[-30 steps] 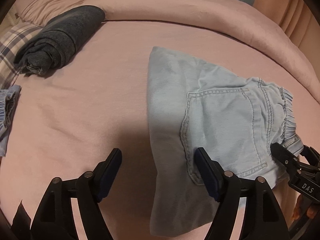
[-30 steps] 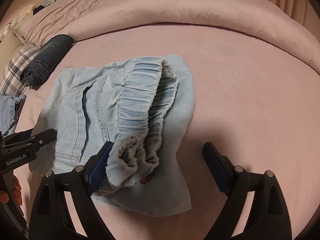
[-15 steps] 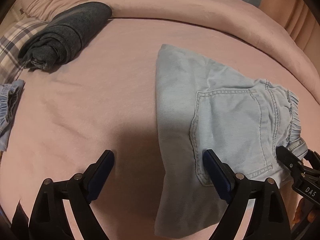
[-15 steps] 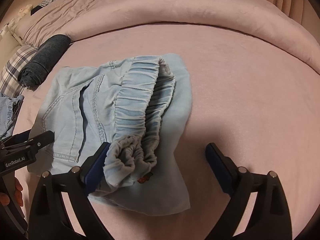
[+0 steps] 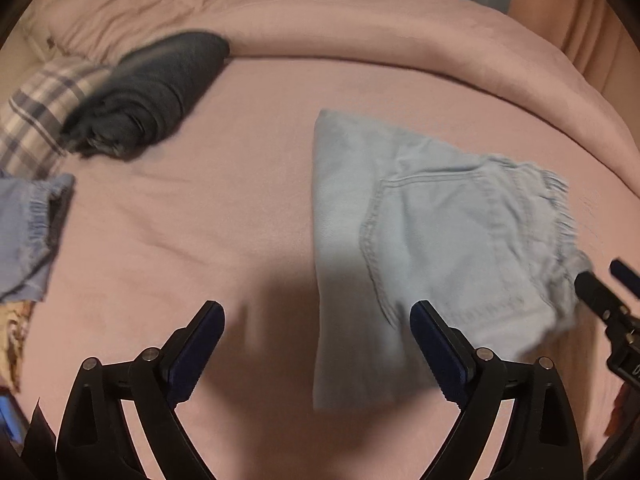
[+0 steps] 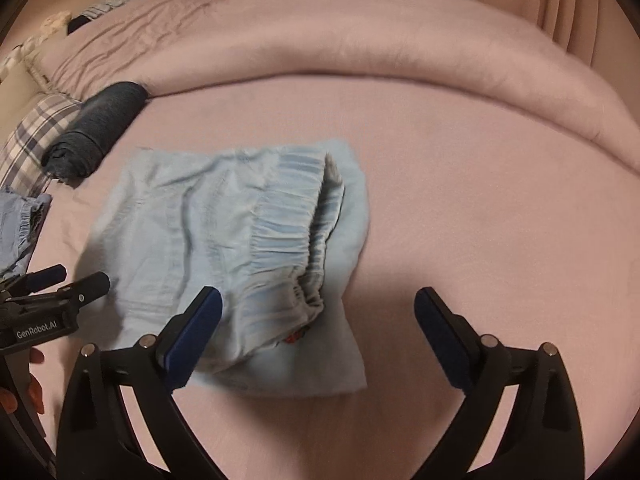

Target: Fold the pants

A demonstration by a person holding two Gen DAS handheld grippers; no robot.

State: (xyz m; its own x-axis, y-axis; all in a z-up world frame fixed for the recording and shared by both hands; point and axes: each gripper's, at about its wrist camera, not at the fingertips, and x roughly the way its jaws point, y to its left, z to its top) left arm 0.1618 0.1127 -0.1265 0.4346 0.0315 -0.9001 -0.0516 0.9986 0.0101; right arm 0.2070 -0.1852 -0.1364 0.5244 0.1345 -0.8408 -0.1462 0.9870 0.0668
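Light blue denim pants point(image 5: 432, 240) lie folded in a compact stack on the pink bed, back pocket up and elastic waistband to the right; they also show in the right wrist view point(image 6: 240, 248). My left gripper point(image 5: 318, 344) is open and empty, hovering over the pants' near left edge. My right gripper point(image 6: 318, 336) is open and empty, over the waistband end of the stack. Each gripper shows at the edge of the other's view, the right one point(image 5: 608, 280) and the left one point(image 6: 68, 280).
A rolled dark grey garment point(image 5: 148, 92) lies at the far left near a plaid pillow point(image 5: 36, 120). Another blue garment point(image 5: 28, 232) lies at the left edge. A bunched pink duvet point(image 6: 360, 40) runs along the back of the bed.
Both grippers have pulled back and up from the pants, so the folded stack sits farther ahead in both views. Both stay open.
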